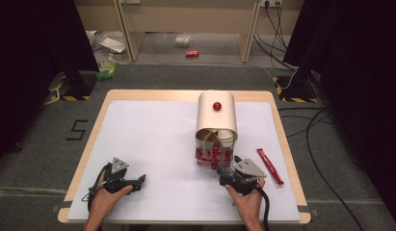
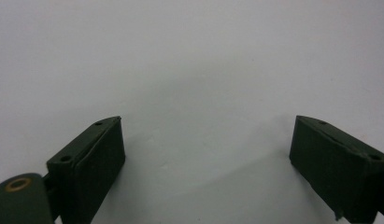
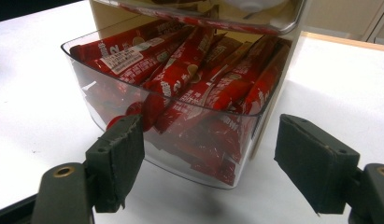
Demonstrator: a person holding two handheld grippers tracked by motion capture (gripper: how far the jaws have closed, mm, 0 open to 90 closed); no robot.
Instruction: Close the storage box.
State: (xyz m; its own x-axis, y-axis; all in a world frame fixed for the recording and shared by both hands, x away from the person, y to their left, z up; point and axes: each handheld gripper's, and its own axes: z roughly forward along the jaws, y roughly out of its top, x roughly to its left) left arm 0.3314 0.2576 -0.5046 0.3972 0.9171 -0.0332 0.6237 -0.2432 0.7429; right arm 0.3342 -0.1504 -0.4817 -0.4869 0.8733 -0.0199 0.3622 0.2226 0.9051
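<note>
Drawer: the clear plastic drawer (image 3: 171,135) at the foot of the cream dispenser (image 1: 216,115) stands pulled out toward the right gripper (image 1: 228,171), directly ahead of its jaws and very close.
Sachets: the drawer is packed with red sachets (image 3: 189,79) lying on a slant; none sits between the jaws.
Red knob: a small red knob (image 3: 118,122) on the drawer front lies just beyond the jaw at the left of the right gripper view; contact cannot be told.
Right gripper: jaws spread wide, nothing pinched, aimed at the drawer's front wall.
Loose sachet: 1 red sachet (image 1: 270,166) lies on the white table (image 1: 152,144), just to the right of the right gripper.
Left gripper: the left gripper (image 1: 138,182) rests well apart from the dispenser, jaws spread, bare table ahead of it.
Progress: judged from this, the drawer is open and 1 sachet is out; either drawing another or pushing the drawer shut is left.
</note>
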